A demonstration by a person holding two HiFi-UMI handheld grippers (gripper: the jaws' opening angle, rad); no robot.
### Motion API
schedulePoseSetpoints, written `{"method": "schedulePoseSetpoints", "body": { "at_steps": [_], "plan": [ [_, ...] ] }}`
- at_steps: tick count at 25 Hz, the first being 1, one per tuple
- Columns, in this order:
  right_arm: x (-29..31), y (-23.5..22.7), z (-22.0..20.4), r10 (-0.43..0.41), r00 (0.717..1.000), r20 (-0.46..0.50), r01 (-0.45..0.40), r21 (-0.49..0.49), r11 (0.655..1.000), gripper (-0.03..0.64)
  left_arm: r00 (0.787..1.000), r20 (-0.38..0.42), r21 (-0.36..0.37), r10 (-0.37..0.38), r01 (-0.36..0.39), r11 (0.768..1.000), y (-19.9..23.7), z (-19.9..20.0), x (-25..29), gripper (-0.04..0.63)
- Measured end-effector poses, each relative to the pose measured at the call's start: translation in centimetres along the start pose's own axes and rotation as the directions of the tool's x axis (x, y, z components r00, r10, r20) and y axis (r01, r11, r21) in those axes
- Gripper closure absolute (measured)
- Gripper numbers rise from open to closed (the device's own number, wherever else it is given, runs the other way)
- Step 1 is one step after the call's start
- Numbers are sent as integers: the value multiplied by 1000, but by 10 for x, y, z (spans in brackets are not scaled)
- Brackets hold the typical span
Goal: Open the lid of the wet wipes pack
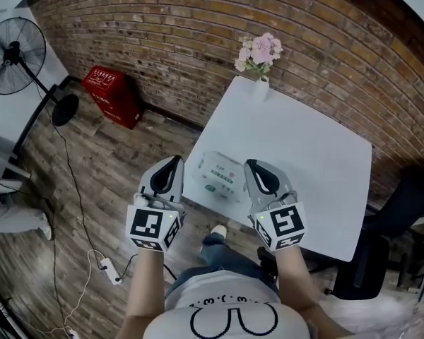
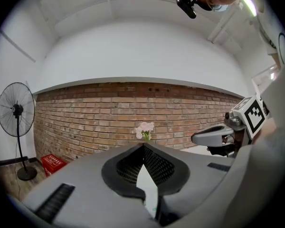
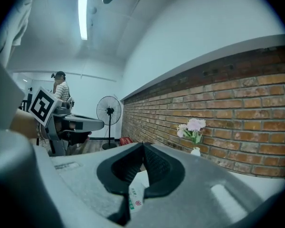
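A white wet wipes pack with green print lies flat near the front left edge of the white table. My left gripper hovers just left of the pack, over the table's edge, jaws shut and empty. On the pack's right side my right gripper is also shut with nothing held. In the left gripper view the jaw tips meet, with a sliver of table below them. A strip of the pack shows under the closed jaws in the right gripper view.
A small white vase of pink flowers stands at the table's far corner against the brick wall. A red crate and a standing fan are on the wooden floor to the left. A black chair sits right of the table.
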State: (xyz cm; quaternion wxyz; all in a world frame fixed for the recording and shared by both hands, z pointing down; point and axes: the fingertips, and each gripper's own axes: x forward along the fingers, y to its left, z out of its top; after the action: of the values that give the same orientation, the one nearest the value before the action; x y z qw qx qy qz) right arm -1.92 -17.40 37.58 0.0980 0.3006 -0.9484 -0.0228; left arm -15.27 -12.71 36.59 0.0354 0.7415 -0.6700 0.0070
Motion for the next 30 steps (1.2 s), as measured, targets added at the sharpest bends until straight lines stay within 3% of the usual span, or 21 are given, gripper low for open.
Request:
{"method": "schedulePoseSetpoints", "body": {
  "at_steps": [8,17,21,24,25,27,30],
  "plan": [
    [44,-49,-9,-59,997,-41,60,37,997,618,992,-98,-18,-77,76,997,21,-18,71,597],
    [53,-61,-19,-136,989,-61,141,89,986,618,977,-152,-87,-151,139,986,34,-36,94,594],
    [51,-60,-27,-149,984,-92,160,120,980,529,960,-139,-135,-245,226,965,30,-38,104,492],
    [52,-52,-36,-109,986,-127,129,166,978,349,933,-147,-173,-328,302,938,26,-43,108,357],
    [52,-49,-39,-99,986,-133,121,173,978,323,921,-160,-175,-354,327,929,25,-47,107,310],
    [52,-43,-45,-87,986,-145,111,169,979,307,887,-200,-154,-417,392,907,19,-57,105,284],
    [55,-29,-58,-43,980,-195,73,150,986,307,807,-267,-102,-527,520,848,6,-79,94,284]
  ]
}}
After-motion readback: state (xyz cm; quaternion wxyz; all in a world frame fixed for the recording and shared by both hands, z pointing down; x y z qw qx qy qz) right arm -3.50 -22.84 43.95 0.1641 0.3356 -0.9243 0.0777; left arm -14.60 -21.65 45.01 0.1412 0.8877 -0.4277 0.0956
